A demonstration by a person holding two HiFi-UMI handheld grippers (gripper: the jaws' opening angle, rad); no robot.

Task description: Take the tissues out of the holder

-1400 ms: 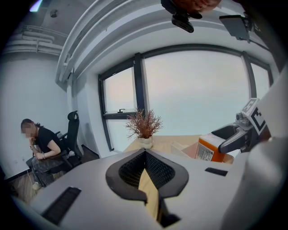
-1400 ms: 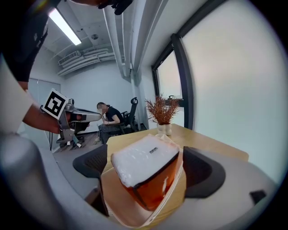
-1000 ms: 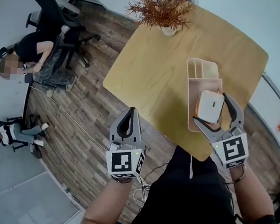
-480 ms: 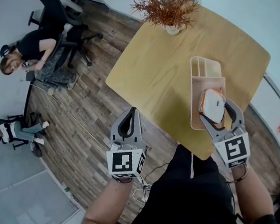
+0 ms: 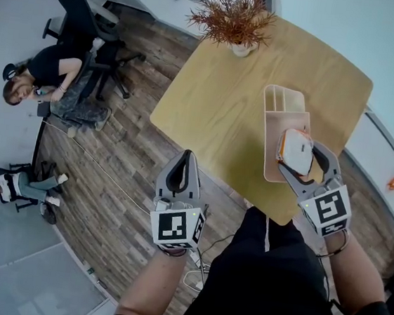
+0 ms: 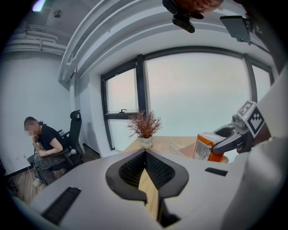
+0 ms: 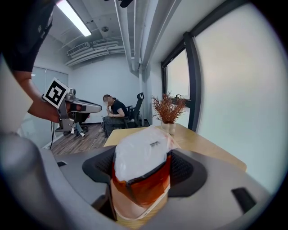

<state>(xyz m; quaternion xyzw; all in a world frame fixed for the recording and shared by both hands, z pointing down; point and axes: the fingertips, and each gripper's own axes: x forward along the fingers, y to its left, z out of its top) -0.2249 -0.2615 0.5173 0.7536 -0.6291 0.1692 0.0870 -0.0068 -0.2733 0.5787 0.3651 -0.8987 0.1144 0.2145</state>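
A wooden holder (image 5: 283, 99) lies on the round-cornered table (image 5: 218, 99), toward its right side. A white and orange tissue pack (image 5: 296, 145) stands tilted over the holder's near compartment. My right gripper (image 5: 299, 158) reaches over the table's near edge, and its jaws are closing with the pack between them. In the right gripper view the pads squeeze the tissue pack (image 7: 141, 166) from both sides and its wrapper bulges. My left gripper (image 5: 182, 155) hangs over the floor, left of the table, shut and empty. From the left gripper view the tissue pack (image 6: 204, 147) shows at the right.
A dried plant in a white pot (image 5: 234, 16) stands at the table's far edge. On an office chair at the left a person (image 5: 47, 80) is seated, and another person (image 5: 24, 186) is lower left. A thin cable crosses the wooden floor (image 5: 110, 172).
The right jaws have narrowed onto the tissue pack, which went from lying flat in the holder to tilted up on edge. The left gripper has stayed put.
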